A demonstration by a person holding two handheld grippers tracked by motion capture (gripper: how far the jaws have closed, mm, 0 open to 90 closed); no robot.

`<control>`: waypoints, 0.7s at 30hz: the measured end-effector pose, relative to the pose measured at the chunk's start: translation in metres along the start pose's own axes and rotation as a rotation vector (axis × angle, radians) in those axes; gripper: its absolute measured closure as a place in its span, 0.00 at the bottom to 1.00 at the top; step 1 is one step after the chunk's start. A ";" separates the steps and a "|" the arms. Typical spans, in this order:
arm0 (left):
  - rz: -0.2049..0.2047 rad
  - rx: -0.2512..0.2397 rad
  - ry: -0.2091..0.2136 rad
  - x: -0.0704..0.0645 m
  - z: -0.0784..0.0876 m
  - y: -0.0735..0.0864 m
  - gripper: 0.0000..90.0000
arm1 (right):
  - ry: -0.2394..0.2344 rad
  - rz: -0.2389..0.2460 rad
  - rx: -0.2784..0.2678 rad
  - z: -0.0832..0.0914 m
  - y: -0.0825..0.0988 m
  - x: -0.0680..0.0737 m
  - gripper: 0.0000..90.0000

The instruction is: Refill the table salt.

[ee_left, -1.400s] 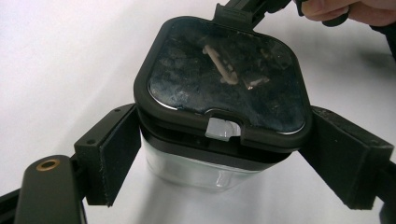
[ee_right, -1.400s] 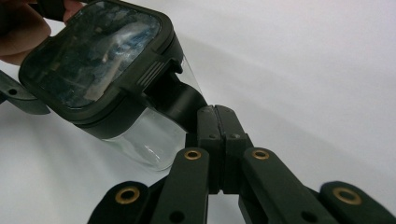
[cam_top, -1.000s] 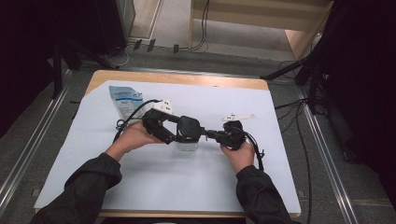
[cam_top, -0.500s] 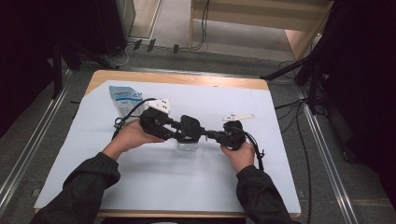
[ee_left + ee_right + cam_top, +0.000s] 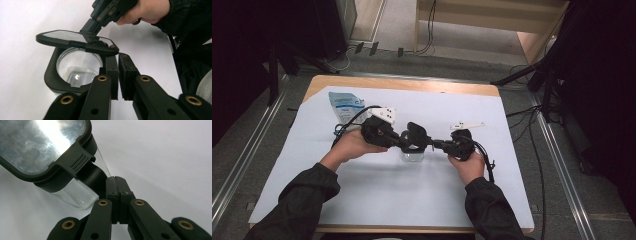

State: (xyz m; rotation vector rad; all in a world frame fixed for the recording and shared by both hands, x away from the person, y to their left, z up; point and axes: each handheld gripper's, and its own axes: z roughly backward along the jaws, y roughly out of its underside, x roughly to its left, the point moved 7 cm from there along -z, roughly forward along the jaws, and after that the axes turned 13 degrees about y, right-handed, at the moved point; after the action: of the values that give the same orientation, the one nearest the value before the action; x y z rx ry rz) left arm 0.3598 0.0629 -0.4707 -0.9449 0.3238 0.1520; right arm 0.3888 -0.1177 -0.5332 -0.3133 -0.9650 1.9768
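The left tool [image 5: 117, 75] is sitting clenched, its jaws having just been closing, with nothing visibly pinched between the pads, right beside the black rim of the clear jar [image 5: 77, 72]; the right tool [image 5: 115, 195] is also clenched, its jaws pressed together just under the jar's black collar; in the left gripper view it is reaching down onto the raised lid [image 5: 75, 41], which is hanging tilted over the jar's mouth; the jar is standing mid-counter [image 5: 362, 200] on white sheeting between both hands; a blue-and-white pouch [image 5: 344, 105] is lying near the far left corner.
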 end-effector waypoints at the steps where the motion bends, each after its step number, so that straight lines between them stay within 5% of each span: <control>1: 0.007 -0.006 0.002 0.000 0.000 -0.001 1.00 | -0.001 -0.003 0.002 0.000 0.000 0.000 1.00; 9: -0.002 -0.034 -0.005 -0.002 0.002 -0.012 1.00 | 0.001 -0.005 0.002 0.000 0.000 0.000 1.00; 21: 0.042 0.011 -0.047 0.001 -0.001 -0.025 1.00 | -0.020 -0.009 -0.013 0.005 -0.003 0.002 1.00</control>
State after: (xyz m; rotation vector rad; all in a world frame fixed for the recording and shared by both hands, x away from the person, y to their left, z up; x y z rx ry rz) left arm 0.3675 0.0475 -0.4530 -0.9221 0.3011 0.2104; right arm 0.3865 -0.1182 -0.5273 -0.2964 -0.9913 1.9694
